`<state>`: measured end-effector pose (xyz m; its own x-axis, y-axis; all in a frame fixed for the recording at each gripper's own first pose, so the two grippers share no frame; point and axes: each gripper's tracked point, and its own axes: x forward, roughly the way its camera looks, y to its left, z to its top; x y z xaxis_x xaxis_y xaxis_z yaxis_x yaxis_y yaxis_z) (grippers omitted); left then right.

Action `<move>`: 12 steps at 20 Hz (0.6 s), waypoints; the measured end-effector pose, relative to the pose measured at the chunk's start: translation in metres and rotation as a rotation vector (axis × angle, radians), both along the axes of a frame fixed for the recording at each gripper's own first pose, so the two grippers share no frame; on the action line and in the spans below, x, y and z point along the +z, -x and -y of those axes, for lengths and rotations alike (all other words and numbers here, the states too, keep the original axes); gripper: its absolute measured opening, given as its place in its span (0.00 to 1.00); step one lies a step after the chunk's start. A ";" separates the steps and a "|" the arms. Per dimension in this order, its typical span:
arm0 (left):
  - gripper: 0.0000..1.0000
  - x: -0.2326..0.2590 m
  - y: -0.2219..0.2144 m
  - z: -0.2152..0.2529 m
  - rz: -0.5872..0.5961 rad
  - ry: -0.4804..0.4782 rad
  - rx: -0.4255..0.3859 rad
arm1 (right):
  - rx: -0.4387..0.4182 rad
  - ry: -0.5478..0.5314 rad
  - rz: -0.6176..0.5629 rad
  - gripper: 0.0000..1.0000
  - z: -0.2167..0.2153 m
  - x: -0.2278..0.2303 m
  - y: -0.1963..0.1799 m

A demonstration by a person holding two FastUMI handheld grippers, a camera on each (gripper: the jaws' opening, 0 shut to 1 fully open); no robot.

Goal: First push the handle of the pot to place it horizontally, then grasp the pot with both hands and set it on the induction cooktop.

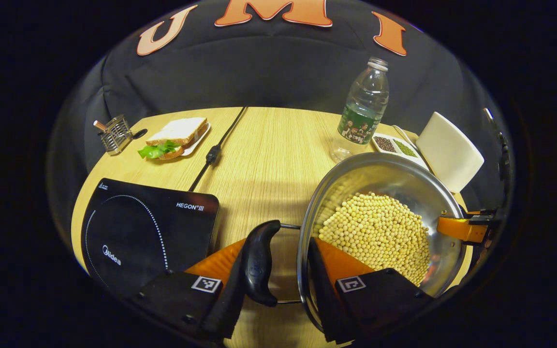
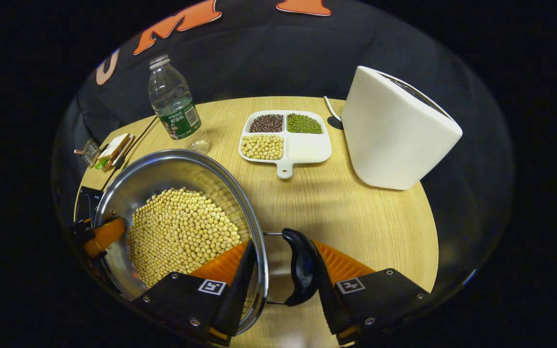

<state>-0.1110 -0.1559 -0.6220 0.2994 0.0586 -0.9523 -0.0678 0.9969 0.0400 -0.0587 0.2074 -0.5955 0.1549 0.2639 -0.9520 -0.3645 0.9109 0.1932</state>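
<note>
A steel pot full of yellow soybeans is to the right of the black induction cooktop on the wooden table. My left gripper straddles the pot's near black handle and rim, with one finger outside the handle and one inside the wall, shut on them. My right gripper clamps the opposite handle and rim the same way. Each gripper also appears across the pot in the other's view, the right gripper and the left gripper. I cannot tell whether the pot touches the table.
A plastic bottle and a divided dish of beans stand behind the pot. A white appliance is at the right. A sandwich on a plate, a small metal rack and the cooktop's cable lie at the back left.
</note>
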 end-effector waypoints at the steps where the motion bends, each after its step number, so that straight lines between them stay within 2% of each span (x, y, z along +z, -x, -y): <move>1: 0.72 0.005 -0.002 0.000 0.012 -0.013 0.000 | -0.001 -0.001 -0.032 0.65 0.000 -0.003 0.006; 4: 0.70 0.022 0.000 -0.008 0.040 -0.033 0.000 | -0.012 -0.018 -0.068 0.61 -0.004 -0.008 0.014; 12: 0.70 0.081 -0.013 -0.049 0.140 -0.031 0.051 | -0.014 -0.075 0.062 0.58 0.000 -0.003 0.010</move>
